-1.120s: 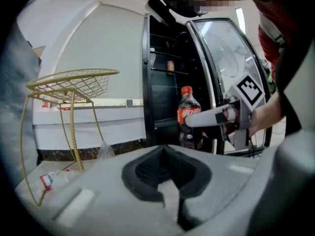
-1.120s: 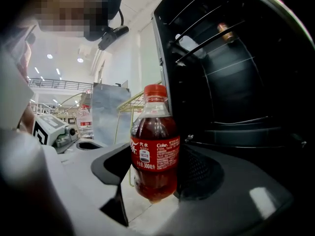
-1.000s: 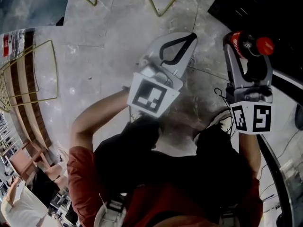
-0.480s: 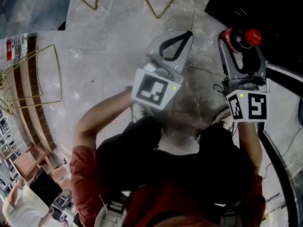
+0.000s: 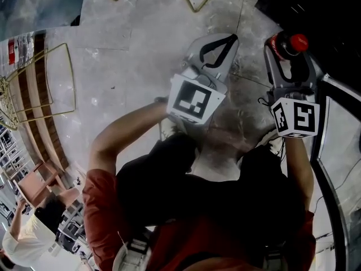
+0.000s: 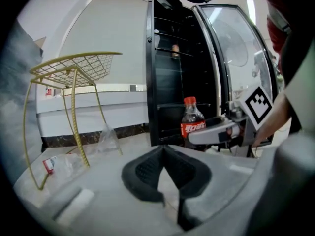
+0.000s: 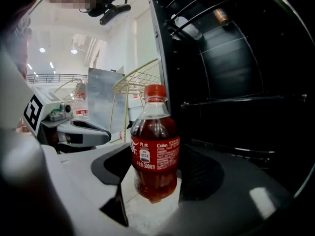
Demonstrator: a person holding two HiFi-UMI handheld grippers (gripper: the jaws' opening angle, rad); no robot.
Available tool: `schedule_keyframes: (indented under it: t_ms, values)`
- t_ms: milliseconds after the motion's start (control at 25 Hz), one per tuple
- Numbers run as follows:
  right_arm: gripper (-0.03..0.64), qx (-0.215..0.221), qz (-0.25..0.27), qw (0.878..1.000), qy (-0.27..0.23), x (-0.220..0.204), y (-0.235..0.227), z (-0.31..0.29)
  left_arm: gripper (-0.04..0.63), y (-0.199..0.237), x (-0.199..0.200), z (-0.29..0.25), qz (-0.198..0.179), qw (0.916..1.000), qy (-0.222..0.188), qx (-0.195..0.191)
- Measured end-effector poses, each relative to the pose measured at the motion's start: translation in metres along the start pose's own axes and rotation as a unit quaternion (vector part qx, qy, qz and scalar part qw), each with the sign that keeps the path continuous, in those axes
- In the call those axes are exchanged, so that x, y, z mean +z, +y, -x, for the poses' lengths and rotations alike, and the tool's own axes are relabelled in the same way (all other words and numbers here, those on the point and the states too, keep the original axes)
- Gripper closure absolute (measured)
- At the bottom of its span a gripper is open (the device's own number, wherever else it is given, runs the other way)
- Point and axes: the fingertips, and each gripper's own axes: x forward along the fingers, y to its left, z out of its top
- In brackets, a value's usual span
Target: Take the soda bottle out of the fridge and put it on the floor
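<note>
The soda bottle [image 7: 154, 154], dark cola with a red cap and red label, hangs upright between the pads of my right gripper [image 7: 155, 168], which is shut on its body just above the marble floor [image 7: 147, 218]. From the head view the bottle [image 5: 297, 42] shows its cap within the right gripper [image 5: 287, 51], in front of the open black fridge [image 5: 318, 7]. My left gripper [image 5: 228, 40] is to its left, shut on nothing, its tips [image 6: 164, 149] touching. In the left gripper view the bottle [image 6: 192, 121] stands before the fridge [image 6: 179, 73].
The fridge's glass door [image 6: 236, 48] stands open on the right. A yellow wire stool [image 6: 74, 73] is to the left, with a clear plastic bag [image 6: 107, 137] and a small packet [image 6: 48, 164] on the floor by it. The fridge's shelves [image 7: 236, 100] are dark.
Both grippers have sunk toward the floor, the bottle still gripped in the right one. The left gripper has stayed shut beside it.
</note>
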Motion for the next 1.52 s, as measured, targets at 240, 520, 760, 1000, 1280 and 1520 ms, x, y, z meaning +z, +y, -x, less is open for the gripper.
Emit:
schedule_keyframes:
  t_ms: [240, 520, 760, 1000, 1280, 1520]
  values:
    - [0.321, -0.003, -0.012, 0.999, 0.030, -0.036, -0.010, -0.013, 0.595, 0.000, -0.029, -0.006, 0.025, 0.9987, 0.045, -0.005]
    - [0.321, -0.010, -0.014, 0.998, 0.063, -0.073, -0.025, -0.023, 0.595, -0.010, -0.072, -0.009, 0.070, 0.9922, 0.102, -0.017]
    - [0.321, -0.008, -0.002, 0.997, 0.081, -0.097, -0.028, -0.031, 0.595, -0.017, -0.093, -0.012, 0.082, 0.9868, 0.138, -0.023]
    - [0.321, 0.004, 0.019, 0.996, 0.084, -0.111, -0.028, -0.048, 0.595, -0.019, -0.109, -0.014, 0.095, 0.9816, 0.163, -0.025]
    - [0.321, 0.010, 0.021, 0.996, 0.083, -0.122, -0.031, -0.059, 0.595, -0.020, -0.124, -0.015, 0.104, 0.9758, 0.191, -0.024]
    - [0.321, 0.014, 0.027, 0.997, 0.073, -0.126, -0.031, -0.053, 0.595, -0.023, -0.129, -0.016, 0.107, 0.9743, 0.197, -0.027]
